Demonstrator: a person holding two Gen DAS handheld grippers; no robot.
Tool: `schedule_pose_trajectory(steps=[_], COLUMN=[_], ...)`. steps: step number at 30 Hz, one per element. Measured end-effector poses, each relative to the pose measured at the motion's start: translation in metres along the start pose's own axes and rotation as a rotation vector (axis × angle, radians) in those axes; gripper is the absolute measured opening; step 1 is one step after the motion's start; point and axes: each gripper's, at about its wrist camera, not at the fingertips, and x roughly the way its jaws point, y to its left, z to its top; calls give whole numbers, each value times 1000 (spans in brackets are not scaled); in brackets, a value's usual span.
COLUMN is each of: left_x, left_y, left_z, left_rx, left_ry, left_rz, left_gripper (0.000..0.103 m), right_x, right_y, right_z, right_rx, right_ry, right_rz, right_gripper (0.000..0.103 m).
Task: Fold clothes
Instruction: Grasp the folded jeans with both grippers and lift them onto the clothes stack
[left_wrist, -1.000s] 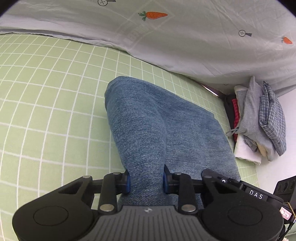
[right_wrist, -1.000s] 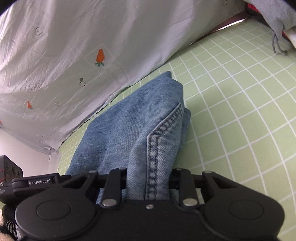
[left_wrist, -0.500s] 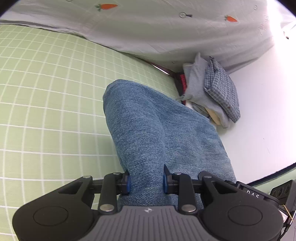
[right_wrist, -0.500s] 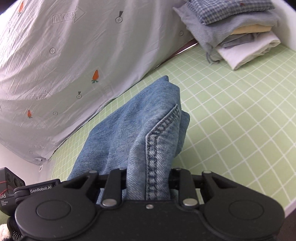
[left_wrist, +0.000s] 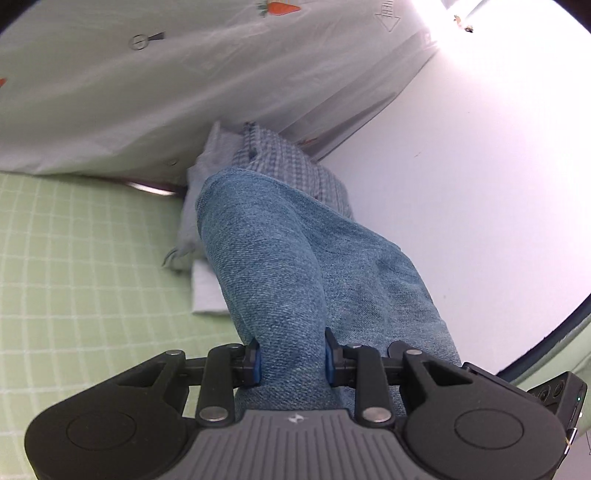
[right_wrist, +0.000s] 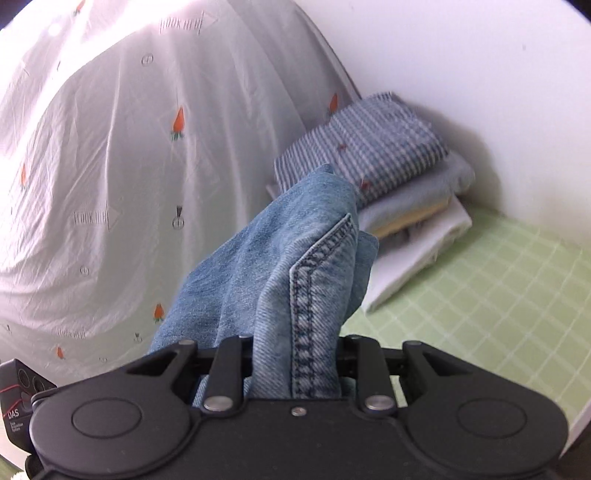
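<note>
Now we hold the folded jeans (left_wrist: 280, 258) up in the air, with the left hand-held gripper (left_wrist: 291, 360) and the right hand-held gripper (right_wrist: 295, 365) each pinched tight on one end. Straight ahead, near the wall, sits the pile of folded clothes (right_wrist: 402, 184) on the green bed (right_wrist: 480, 280). Our jeans are blue, thick and bunched, with a stitched seam showing.

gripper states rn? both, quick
Left gripper: closed on the folded jeans.
Right gripper: closed on the same jeans, at a stitched seam.
</note>
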Motion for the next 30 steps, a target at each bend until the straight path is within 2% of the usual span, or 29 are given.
schedule_pose_trajectory(steps=[5, 10, 11, 12, 13, 14, 15, 16, 17, 19, 21, 23, 26, 27, 30], left_x=[72, 136, 151, 167, 187, 209, 236, 263, 287, 307, 314, 314, 309, 306, 292], left_y=[-52, -71, -68, -62, -50, -35, -14, 9, 31, 56, 68, 69, 63, 60, 44], left_z=[67, 142, 154, 165, 173, 181, 186, 188, 188, 184, 181, 180, 179, 178, 171], left_rx=[48, 114, 126, 137, 131, 117, 75, 21, -11, -33, -38, -26, 0, 12, 93], left_ry=[-105, -180, -186, -189, -173, -149, -103, -46, -14, -11, -21, -19, -15, -14, -24], left_rz=[-28, -2, 21, 52, 100, 154, 207, 260, 300, 293, 267, 252, 253, 262, 317], left_gripper=[30, 30, 31, 36, 42, 43, 45, 54, 56, 61, 63, 64, 66, 69, 81], right_x=[18, 69, 86, 106, 126, 149, 178, 208, 238, 286, 314, 321, 318, 316, 303], right_y=[-36, -48, -52, -57, -62, -69, -77, -86, -95, -109, -123, -130, -120, -117, -113], right_z=[110, 200, 213, 223, 233, 240, 240, 237, 233, 217, 205, 202, 200, 200, 201], right_rx=[-83, -136, -135, -135, -134, -122, -105, -97, -88, -107, -89, -78, -188, -219, -290], right_ry=[-117, -201, -206, -204, -201, -190, -163, -130, -97, -63, -59, -76, -89, -92, -95], right_rz=[50, 96, 99, 94, 89, 80, 50, 2, -45, -131, -151, -134, -162, -170, -199], right_gripper=[24, 24, 25, 25, 25, 26, 27, 29, 31, 39, 41, 43, 44, 45, 55])
